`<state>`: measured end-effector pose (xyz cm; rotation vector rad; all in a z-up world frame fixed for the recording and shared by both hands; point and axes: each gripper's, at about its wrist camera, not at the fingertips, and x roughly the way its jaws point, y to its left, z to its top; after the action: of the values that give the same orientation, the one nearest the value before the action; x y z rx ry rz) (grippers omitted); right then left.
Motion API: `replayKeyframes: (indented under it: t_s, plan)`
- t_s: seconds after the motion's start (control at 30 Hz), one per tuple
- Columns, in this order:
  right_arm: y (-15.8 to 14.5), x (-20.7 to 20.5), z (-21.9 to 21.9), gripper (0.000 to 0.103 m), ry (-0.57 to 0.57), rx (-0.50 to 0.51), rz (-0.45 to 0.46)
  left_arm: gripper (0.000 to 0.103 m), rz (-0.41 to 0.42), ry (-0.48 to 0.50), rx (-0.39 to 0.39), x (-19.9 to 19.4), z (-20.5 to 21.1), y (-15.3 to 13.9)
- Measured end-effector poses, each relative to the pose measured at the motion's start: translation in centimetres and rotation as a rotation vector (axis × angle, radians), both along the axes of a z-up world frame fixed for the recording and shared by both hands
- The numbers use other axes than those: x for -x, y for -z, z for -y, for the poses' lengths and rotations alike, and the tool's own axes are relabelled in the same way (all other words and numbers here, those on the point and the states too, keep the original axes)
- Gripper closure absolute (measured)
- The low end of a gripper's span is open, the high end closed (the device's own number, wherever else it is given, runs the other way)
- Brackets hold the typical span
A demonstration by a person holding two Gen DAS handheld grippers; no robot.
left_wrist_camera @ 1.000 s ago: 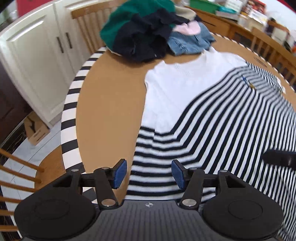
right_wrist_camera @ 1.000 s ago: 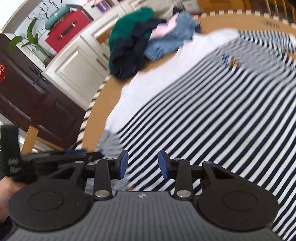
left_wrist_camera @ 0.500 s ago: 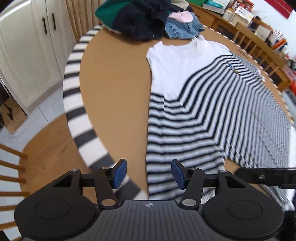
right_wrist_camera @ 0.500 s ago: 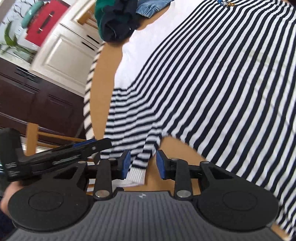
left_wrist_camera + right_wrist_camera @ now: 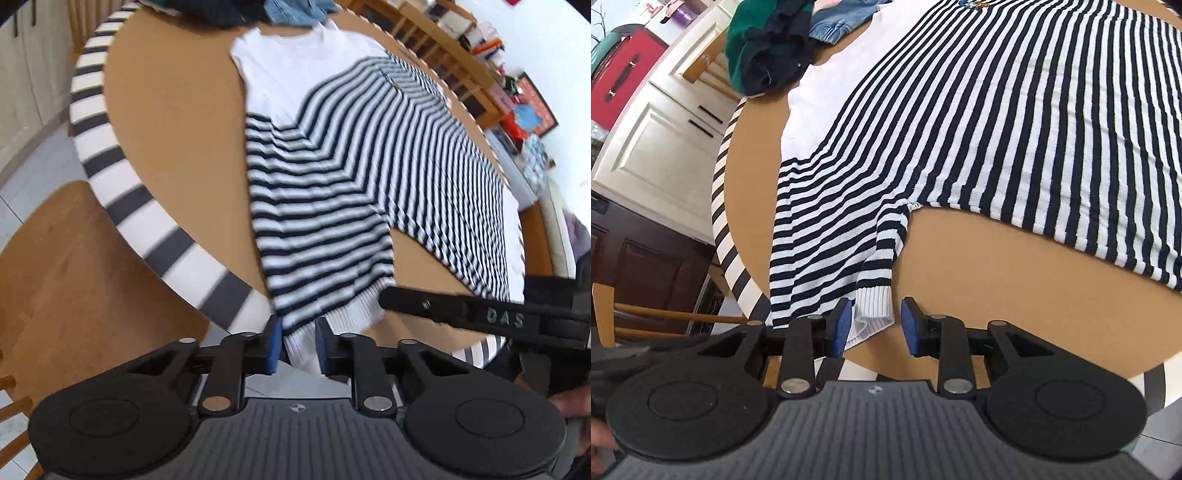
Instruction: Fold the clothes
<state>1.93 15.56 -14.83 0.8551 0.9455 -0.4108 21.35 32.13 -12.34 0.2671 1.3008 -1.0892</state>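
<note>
- Lying flat on the round bench, the striped sweater has its white yoke at the far side and one sleeve running toward the near edge.
- The sleeve's white ribbed cuff hangs just past the bench's striped rim (the bench top is brown).
- The left hand-held gripper has its blue pads drawn close, with the cuff's corner between them; whether they pinch it I cannot tell.
- The right hand-held gripper is spread apart, the cuff lying between its fingers, nearer the left pad.
- A clothes pile sits at the far edge, touching the yoke.
- A chair stands beside the bench.
</note>
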Motion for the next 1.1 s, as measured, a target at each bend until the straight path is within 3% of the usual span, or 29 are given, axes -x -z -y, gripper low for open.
replayKeyframes:
  t_s: [0.17,0.23,0.33,0.6,0.83,1.0,1.1]
  plan:
    - [-0.1,-1.1,-0.5,0.073,-0.048,0.046,-0.001,0.091,-0.002,-0.017,-0.001,0.2,0.6,0.2]
    - [-0.2,-1.5,-0.8,0.083,-0.074,0.079,-0.014,0.099,0.017,-0.003,-0.011,0.5,1.0,0.3]
    - [-0.2,-1.6,-0.8,0.096,-0.106,0.095,-0.026,0.100,0.043,0.014,-0.017,1.0,1.3,0.2]
    - [-0.8,-0.8,-0.4,0.097,-0.119,0.066,0.007,0.100,0.055,0.012,0.008,0.5,1.3,-0.8]
    - [-2.9,-0.2,2.0,0.097,0.036,-0.077,0.156,0.100,0.067,0.022,0.124,-2.4,3.7,-4.5]
    - [-3.9,-0.7,5.7,0.097,0.158,-0.144,0.226,0.100,0.117,0.028,0.185,-5.8,9.2,-7.0]
    - [-3.0,-1.2,8.7,0.097,0.227,-0.195,0.228,0.100,0.117,0.018,0.194,-7.4,13.3,-8.2]
